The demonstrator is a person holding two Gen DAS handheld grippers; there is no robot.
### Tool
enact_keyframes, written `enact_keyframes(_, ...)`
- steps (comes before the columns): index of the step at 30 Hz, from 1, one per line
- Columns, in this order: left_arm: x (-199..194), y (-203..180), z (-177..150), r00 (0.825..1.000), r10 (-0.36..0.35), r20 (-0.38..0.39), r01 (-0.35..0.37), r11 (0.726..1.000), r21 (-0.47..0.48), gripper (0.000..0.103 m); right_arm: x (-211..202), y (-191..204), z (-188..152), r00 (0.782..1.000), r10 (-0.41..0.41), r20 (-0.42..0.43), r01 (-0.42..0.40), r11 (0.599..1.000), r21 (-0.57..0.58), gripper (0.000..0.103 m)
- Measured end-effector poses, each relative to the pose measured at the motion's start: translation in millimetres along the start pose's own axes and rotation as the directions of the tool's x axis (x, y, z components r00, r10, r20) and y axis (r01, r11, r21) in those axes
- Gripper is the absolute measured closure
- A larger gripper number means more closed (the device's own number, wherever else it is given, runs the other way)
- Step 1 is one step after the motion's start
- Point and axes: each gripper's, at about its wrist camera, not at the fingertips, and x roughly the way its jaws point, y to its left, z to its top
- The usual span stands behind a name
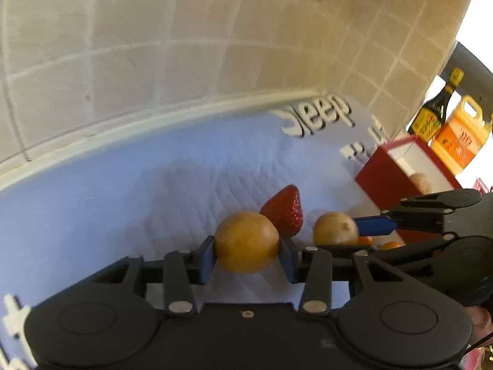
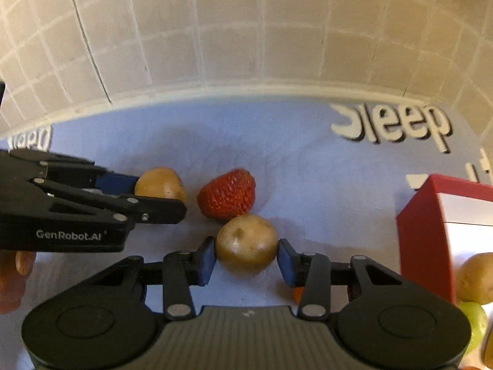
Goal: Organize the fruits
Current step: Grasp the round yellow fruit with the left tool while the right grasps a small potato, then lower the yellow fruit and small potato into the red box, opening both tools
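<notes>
Left wrist view, left gripper (image 1: pixel 246 254) clamping round yellow fruit (image 1: pixel 246 242), right gripper (image 2: pixel 246 259) clamping another (image 2: pixel 246 245), strawberry (image 2: pixel 227 193) tip pointing lower-left.

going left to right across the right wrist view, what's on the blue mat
left claw with a brown fruit → strawberry → red box → fruits beside the box
</notes>
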Motion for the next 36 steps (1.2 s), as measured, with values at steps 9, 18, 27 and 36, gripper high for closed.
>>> enact_keyframes(9,-94,-53,44,0.961,0.017,0.275,-0.053,0.991,0.124,0.052,-125,-50,9,0.968,-0.078,0.239,0.052,0.992,0.111,0.059)
enact_keyframes(18,-105,-161,108,0.913,-0.183,0.364,0.097,0.965,0.243,0.052,-246,-118,-32,0.860,-0.385,0.335,0.310,0.916,0.256,0.058)
enact_keyframes(27,-26,-259,96,0.925,-0.353,0.142,0.284,0.887,0.363,0.052,-249,-182,-112,0.881,-0.449,0.148,0.342,0.821,0.458,0.058)
enact_keyframes(36,42,-296,15,0.916,-0.371,-0.154,0.400,0.811,0.427,0.052,-213,-217,-159,0.936,-0.351,0.003,0.291,0.782,0.551,0.058)
